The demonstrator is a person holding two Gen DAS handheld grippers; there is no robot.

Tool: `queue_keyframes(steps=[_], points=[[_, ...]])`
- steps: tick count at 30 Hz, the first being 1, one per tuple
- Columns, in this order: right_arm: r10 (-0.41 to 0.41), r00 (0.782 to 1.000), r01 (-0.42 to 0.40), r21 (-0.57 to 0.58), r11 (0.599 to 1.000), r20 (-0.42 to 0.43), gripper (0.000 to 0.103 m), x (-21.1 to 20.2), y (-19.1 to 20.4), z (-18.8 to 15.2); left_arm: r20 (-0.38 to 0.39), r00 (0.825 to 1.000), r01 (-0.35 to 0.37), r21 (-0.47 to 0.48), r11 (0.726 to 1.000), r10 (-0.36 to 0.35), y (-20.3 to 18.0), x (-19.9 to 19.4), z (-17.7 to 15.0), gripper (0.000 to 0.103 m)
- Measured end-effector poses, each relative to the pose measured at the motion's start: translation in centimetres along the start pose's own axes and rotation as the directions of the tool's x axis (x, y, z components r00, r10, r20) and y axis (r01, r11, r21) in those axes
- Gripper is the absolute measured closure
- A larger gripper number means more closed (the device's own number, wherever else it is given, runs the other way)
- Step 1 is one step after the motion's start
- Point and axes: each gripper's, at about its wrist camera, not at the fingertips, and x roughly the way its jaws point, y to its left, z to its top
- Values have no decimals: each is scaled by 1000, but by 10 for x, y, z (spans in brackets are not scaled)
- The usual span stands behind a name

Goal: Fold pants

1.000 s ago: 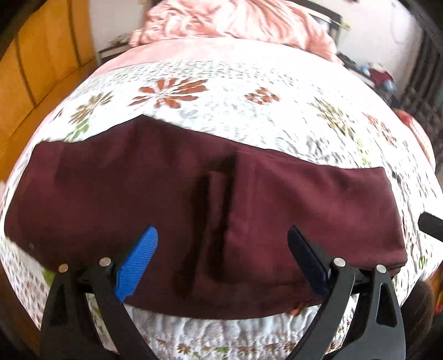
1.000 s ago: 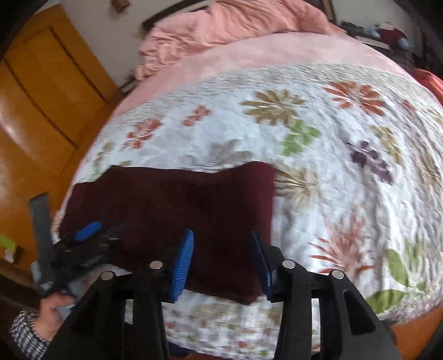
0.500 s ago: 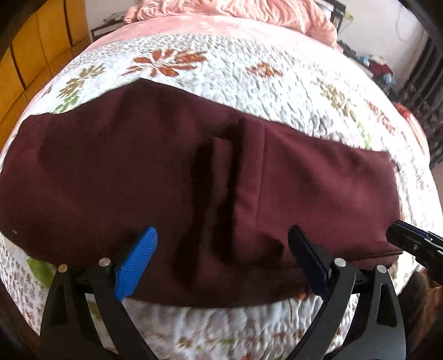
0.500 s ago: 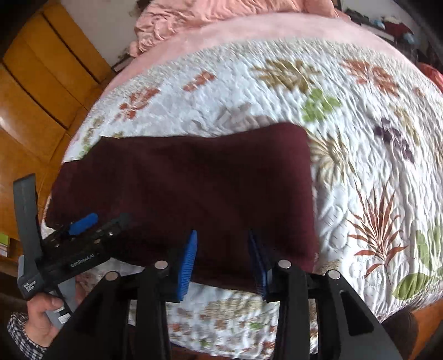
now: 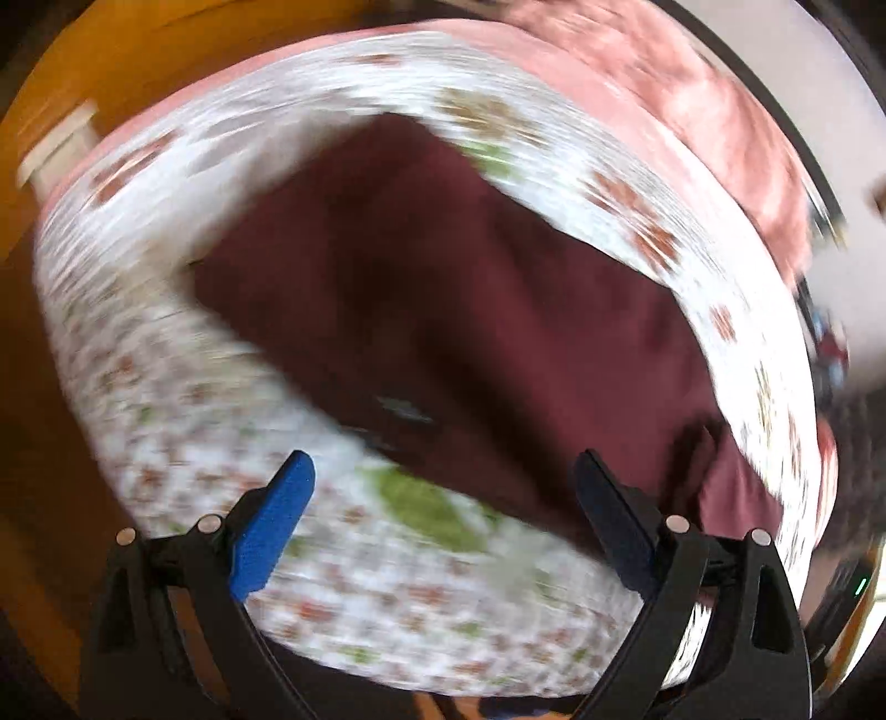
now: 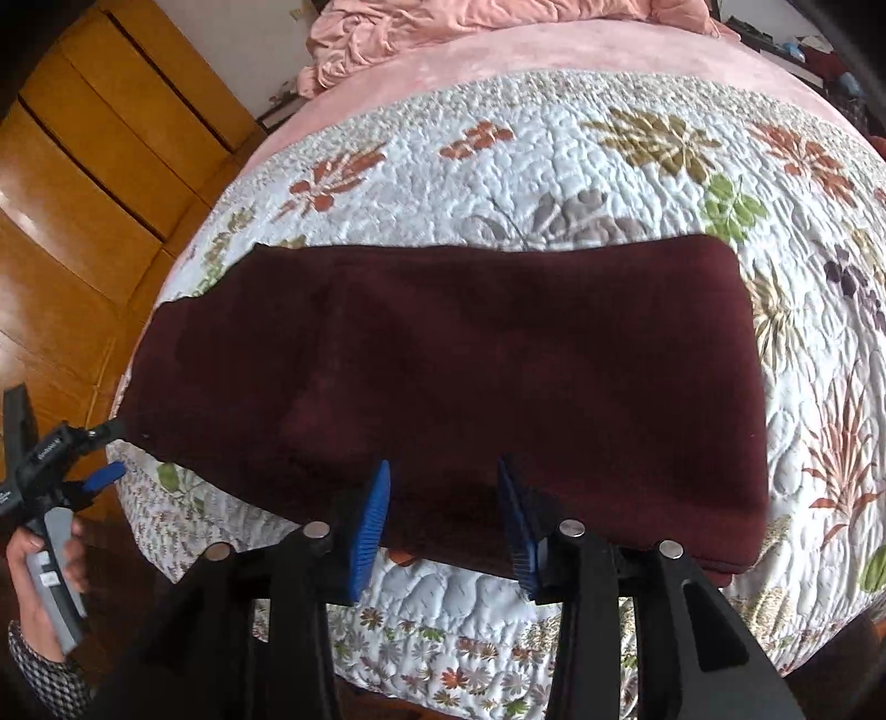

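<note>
Dark maroon pants lie folded lengthwise, flat across the near part of the quilted bed. In the blurred left wrist view the pants run diagonally. My left gripper is open and empty, hanging over the quilt at the pants' left end; it also shows at the far left of the right wrist view. My right gripper is open with a narrow gap, empty, just over the pants' near edge towards the right half.
The white floral quilt covers the bed, with a pink blanket bunched at the far end. Orange wooden cabinets stand to the left. The bed's near edge drops off below the grippers.
My left gripper has swung quickly left to the pants' left end, blurring its view. My right gripper has moved closer over the pants' near edge. Both stay open.
</note>
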Motion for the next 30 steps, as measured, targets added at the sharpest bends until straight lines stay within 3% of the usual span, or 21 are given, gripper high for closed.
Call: queue_keyframes(steps=[3, 5, 8, 16, 17, 20, 22, 27, 30], points=[[1, 1000, -1, 8, 1000, -10, 62, 7, -4, -2, -14, 999, 43, -125, 991, -45, 33, 7, 11, 10], [-4, 1000, 4, 8, 1000, -12, 62, 10, -4, -2, -17, 997, 77, -174, 982, -81, 46, 16, 17, 19], [-10, 1000, 10, 5, 1000, -12, 62, 13, -4, -2, -34, 993, 102, -206, 973, -111, 52, 31, 27, 23], [-14, 1000, 14, -8, 1000, -6, 60, 16, -5, -3, 11, 990, 139, -267, 954, -141, 54, 52, 51, 23], [-14, 1000, 14, -9, 1000, -4, 59, 17, -5, -4, 21, 987, 156, -276, 948, -157, 54, 53, 52, 38], [-20, 1000, 19, -20, 1000, -2, 58, 18, -3, -4, 72, 975, 220, -274, 936, -208, 53, 48, 57, 48], [-19, 1000, 19, -24, 1000, -1, 56, 18, -3, -4, 116, 957, 289, -275, 917, -266, 59, 44, 55, 50], [-19, 1000, 19, -31, 999, -2, 53, 20, -2, -3, 79, 952, 304, -343, 889, -295, 77, 65, 56, 46], [-19, 1000, 19, -44, 999, -1, 51, 21, 0, -4, 70, 953, 300, -349, 888, -295, 72, 68, 64, 35]])
